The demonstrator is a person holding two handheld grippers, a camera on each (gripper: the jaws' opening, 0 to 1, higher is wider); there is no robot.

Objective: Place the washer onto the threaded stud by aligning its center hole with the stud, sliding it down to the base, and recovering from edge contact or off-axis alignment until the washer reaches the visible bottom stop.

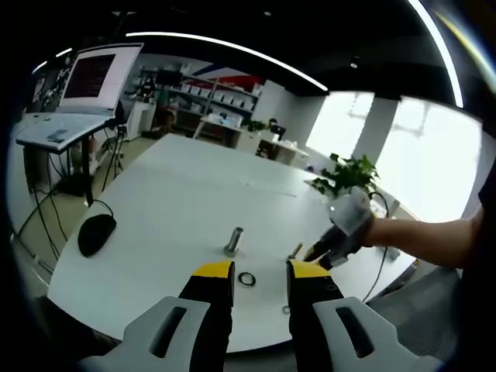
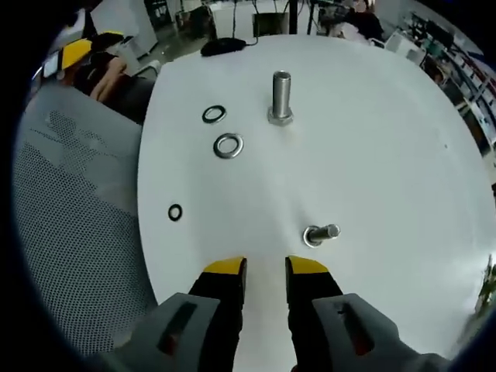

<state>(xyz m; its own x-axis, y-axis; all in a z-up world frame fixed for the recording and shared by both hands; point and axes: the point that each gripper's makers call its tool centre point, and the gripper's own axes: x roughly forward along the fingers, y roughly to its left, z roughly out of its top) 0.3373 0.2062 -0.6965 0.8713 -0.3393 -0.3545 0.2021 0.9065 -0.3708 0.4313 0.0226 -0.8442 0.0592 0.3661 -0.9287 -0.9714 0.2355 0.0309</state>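
Steel washers lie loose on the white worktop: a larger washer near the upright threaded stud, a second ring beside it, and a small one close to the edge. Both the right gripper and left gripper have fingers apart, empty. Flat and thin, the washer may skid off the edge when pinched, or catch tilted on the threads.

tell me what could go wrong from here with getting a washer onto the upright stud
1. Neither gripper holds a washer: left gripper and right gripper are both open, so a flat-lying washer must be pinched off the white table, and it could slip.
2. The small black ring lies close to the table edge and could be knocked off.
3. The loose bolt lying ahead of the right gripper may roll if bumped before reaching the upright stud.
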